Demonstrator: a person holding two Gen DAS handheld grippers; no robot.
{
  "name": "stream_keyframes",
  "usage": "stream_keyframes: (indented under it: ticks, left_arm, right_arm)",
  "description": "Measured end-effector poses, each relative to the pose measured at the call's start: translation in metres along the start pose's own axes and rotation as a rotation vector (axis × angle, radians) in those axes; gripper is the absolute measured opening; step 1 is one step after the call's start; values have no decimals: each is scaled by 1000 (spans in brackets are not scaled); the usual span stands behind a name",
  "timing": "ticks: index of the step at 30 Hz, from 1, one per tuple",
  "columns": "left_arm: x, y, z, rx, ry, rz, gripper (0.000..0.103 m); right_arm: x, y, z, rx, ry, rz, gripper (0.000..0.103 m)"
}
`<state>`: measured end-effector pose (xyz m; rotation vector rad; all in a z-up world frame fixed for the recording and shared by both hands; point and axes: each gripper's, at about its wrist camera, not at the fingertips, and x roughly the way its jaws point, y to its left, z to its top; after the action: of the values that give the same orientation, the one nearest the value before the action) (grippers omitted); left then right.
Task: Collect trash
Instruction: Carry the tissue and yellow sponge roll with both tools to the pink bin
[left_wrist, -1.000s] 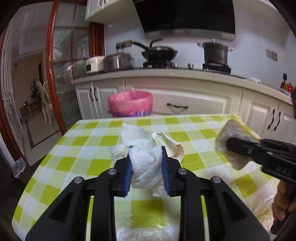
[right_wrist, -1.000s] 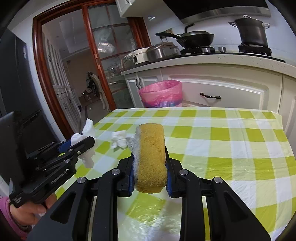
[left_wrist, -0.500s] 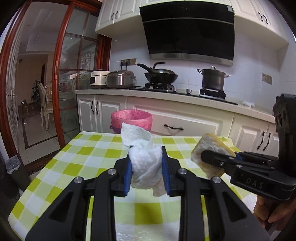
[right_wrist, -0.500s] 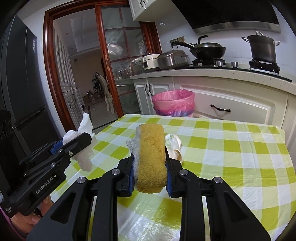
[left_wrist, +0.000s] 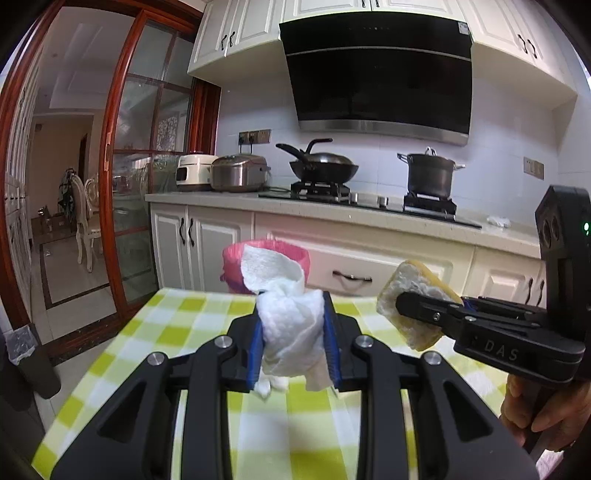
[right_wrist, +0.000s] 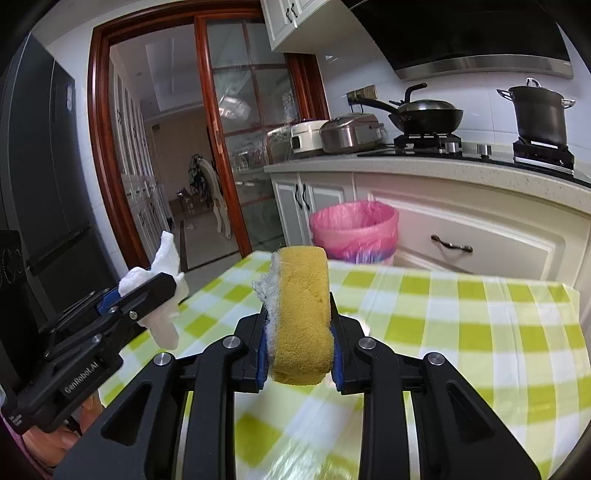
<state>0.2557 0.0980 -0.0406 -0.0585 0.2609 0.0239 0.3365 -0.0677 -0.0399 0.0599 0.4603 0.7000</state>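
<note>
Two loads are aloft above the checked surface (right_wrist: 461, 314): left gripper (left_wrist: 293, 339) clenched on a crumpled tissue (left_wrist: 288, 332), right gripper (right_wrist: 298, 332) clenched on a yellow sponge (right_wrist: 301, 314). Risk: the pink-lined bin (right_wrist: 354, 230) stands beyond the surface's far edge (below it), so an early release would likely miss it.
</note>
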Motion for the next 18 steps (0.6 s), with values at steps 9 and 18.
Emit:
stream_keyframes:
  ticks: [9, 18]
  left_arm:
    - [71, 13, 49, 13, -28, 12, 27]
    - [153, 27, 77, 22, 6, 13, 27]
  right_arm:
    - [50, -31, 56, -31, -38, 0, 27]
    - [106, -65, 96, -63, -40, 11, 27]
